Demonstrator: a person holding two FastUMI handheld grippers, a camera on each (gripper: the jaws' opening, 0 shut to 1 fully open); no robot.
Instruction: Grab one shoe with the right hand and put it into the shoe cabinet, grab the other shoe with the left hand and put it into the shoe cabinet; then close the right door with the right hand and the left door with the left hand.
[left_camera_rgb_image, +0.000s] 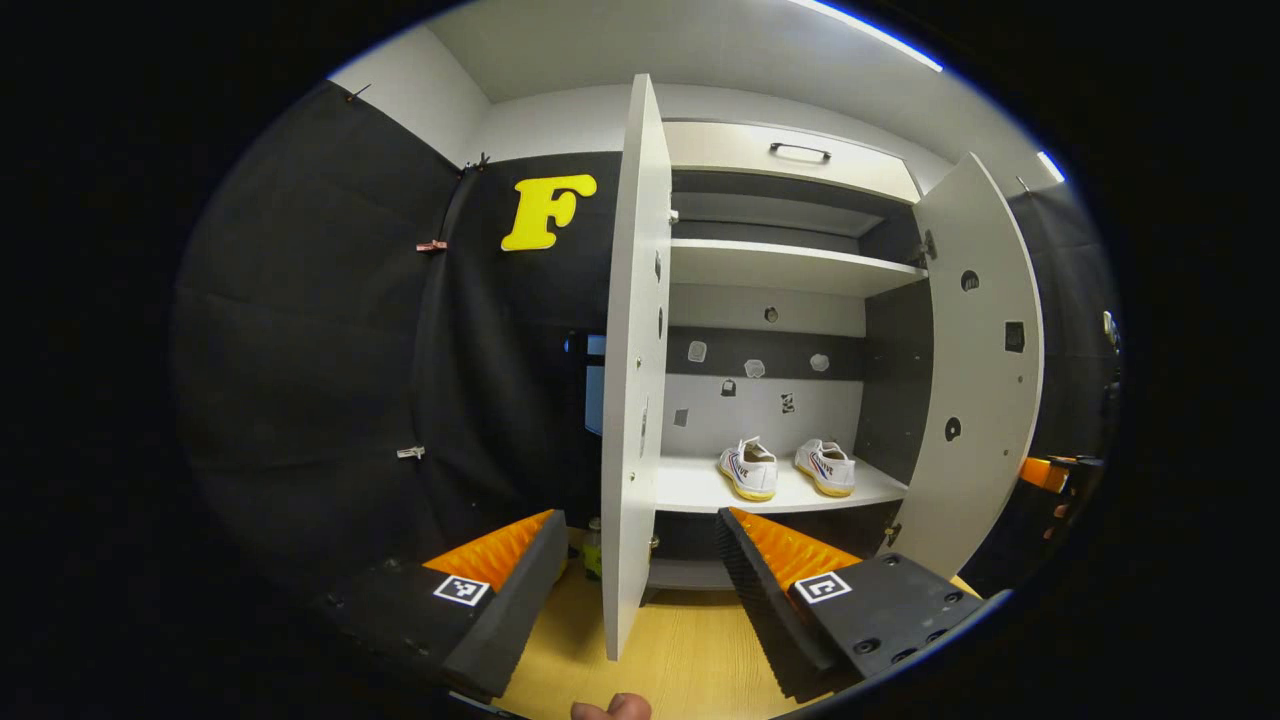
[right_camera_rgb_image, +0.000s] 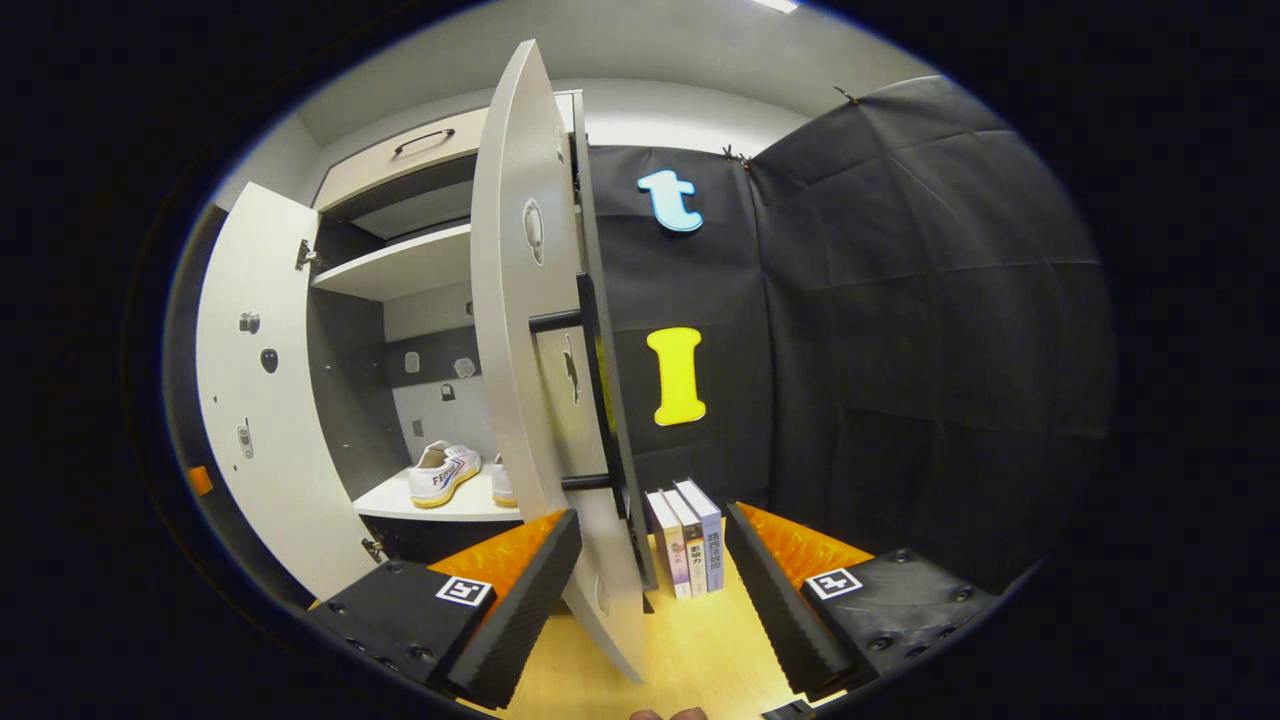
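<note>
Wooden floor (left_camera_rgb_image: 690, 650) under open shoe cabinet (left_camera_rgb_image: 790, 265); both shoes (left_camera_rgb_image: 748, 468) shelved; left gripper (left_camera_rgb_image: 640, 575) and right gripper (right_camera_rgb_image: 650, 580) spread.

Two shoes (left_camera_rgb_image: 785, 468) sit side by side on the cabinet's lower shelf (left_camera_rgb_image: 690, 490), between its two open doors (left_camera_rgb_image: 632, 380).

Two white shoes, one (left_camera_rgb_image: 749, 468) beside the other (left_camera_rgb_image: 826, 466), with yellow soles and striped sides sit upright, side by side, toes forward, on the cabinet's (left_camera_rgb_image: 790, 270) lower shelf. The white cabinet stands open: left door (left_camera_rgb_image: 636, 370) and right door (left_camera_rgb_image: 978, 370) both swung wide outward.
</note>
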